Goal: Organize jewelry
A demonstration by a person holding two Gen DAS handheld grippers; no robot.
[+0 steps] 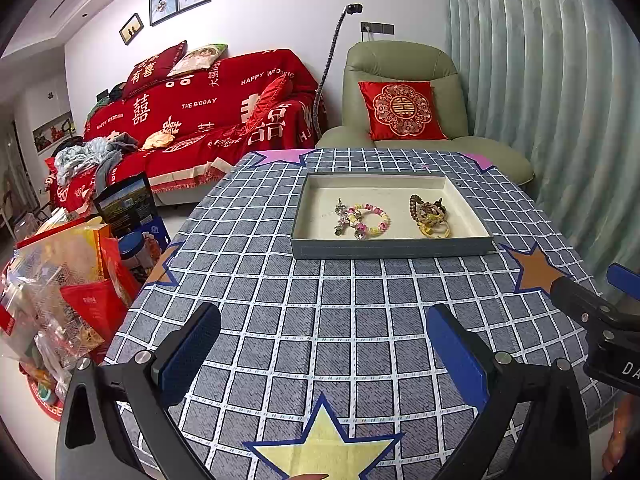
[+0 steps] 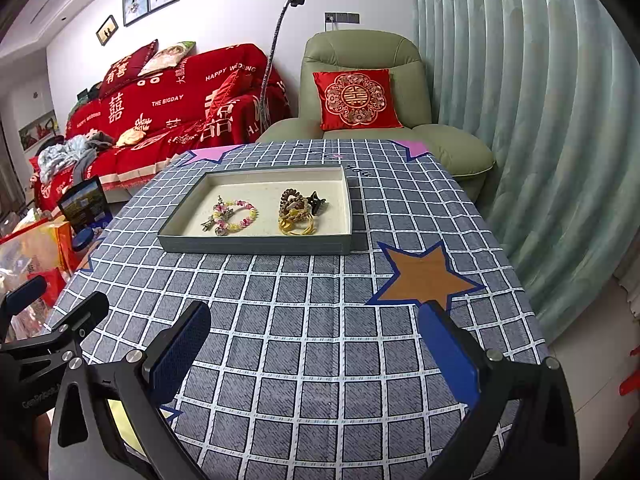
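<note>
Table draped in a grey checked cloth [image 1: 320,300] with star patches: yellow at the near edge, brown toward the right edge, pink at the two far corners.

Grey tray [image 1: 392,248] with pale lining sits on the far half of the table, nearer the right edge in the left wrist view. All the jewelry lies inside it, in two groups set apart from each other:
- Left group: pink-and-yellow beaded bracelet [image 1: 370,220], lying flat, with a small metallic charm piece [image 1: 341,218] touching its left side.
- Right group: heap of brown beaded bracelets [image 1: 424,208] overlapping gold-coloured bangles [image 1: 434,232] on the near side. A dark clip [image 2: 316,200] rests against the far right of this heap.

Left gripper [image 1: 324,356] hovers over the near part of the table, blue-padded fingers [image 1: 188,356] spread wide, nothing between them. Well apart from the tray.

Right gripper [image 2: 316,352] is likewise over the near half, beside the brown star, blue-padded fingers [image 2: 448,352] spread wide and empty. It sits just to the right of the left gripper; each shows at the edge of the other's view.

Background: red sofa [image 1: 200,120] beyond the far left corner, green armchair [image 1: 400,80] with a red cushion [image 1: 400,110] past the far edge, pale green curtain [image 1: 540,80] along the right. Bags [image 1: 60,292] on the floor off the left edge.
</note>
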